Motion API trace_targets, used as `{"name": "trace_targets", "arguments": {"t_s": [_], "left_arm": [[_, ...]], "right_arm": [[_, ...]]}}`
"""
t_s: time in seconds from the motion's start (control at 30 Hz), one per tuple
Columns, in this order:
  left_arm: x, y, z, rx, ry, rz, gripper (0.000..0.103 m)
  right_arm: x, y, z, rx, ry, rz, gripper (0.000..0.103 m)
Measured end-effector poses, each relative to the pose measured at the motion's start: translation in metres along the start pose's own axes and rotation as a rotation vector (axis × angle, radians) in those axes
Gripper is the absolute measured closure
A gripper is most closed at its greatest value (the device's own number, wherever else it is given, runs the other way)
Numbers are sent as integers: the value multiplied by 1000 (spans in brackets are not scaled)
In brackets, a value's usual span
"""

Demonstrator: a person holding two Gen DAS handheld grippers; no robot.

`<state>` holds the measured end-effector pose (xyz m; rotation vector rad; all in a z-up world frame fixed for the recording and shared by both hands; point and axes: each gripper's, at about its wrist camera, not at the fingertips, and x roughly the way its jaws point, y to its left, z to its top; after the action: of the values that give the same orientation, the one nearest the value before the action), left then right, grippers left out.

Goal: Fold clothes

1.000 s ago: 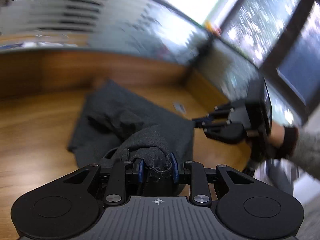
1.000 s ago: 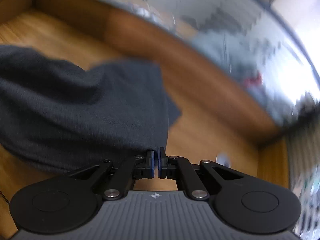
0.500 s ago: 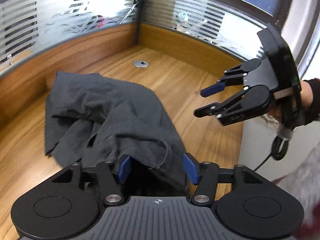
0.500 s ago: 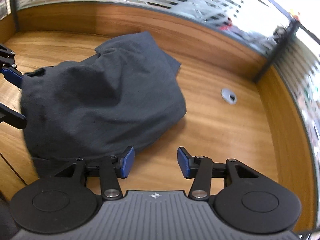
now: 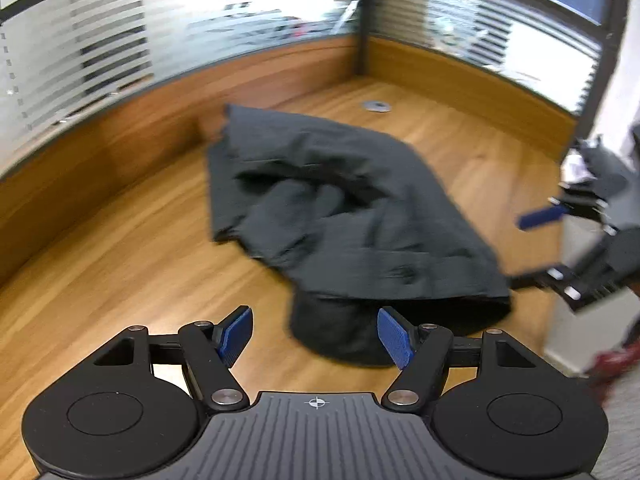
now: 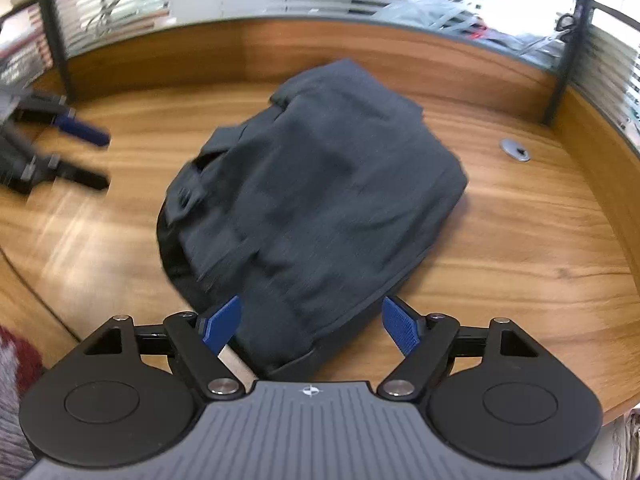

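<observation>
Since a second ago I've let go: the dark grey fabric garment lies bunched on the wooden desk, dead ahead of both spread-jawed, empty grippers, left and right nearer; long axis runs away toward the desk's round cable grommet.

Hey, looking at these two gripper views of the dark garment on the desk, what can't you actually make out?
- Garment: its type; it is bunched and motion-blurred in both views.
- Its near edge in the right wrist view: covered by the right gripper.
- The right gripper in the left wrist view: blurred and cut off by the frame edge.
- Items behind the striped glass: too blurred to identify.
</observation>
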<state>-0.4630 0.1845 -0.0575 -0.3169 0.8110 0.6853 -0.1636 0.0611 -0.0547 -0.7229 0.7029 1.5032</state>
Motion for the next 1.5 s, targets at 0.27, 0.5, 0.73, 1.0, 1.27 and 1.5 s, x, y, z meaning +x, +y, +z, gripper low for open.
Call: {"name": "trace_targets", "arguments": {"t_s": [0.27,0.5,0.73,1.0,1.27,1.5], "left_arm": [[28,33,-2,9,-17,135,31],[71,40,-1,81,13,157,32],[101,28,10,141,-25,138,32],[121,3,16,189,-55,98,33],[137,-4,19,208,-49,106,45],[149,-13,24,193,-56,69,48]], "right_arm": [[29,13,-27,72,30,-65,20],[36,15,-28,152,-4,-177,78],[-16,-10,-17,268,-108,-231,84],[-44,-29,-16,299,-107,-354,87],[-40,-50,-24,349,-70,-405,87],[-17,-67,-32,367,-37,-375,85]]}}
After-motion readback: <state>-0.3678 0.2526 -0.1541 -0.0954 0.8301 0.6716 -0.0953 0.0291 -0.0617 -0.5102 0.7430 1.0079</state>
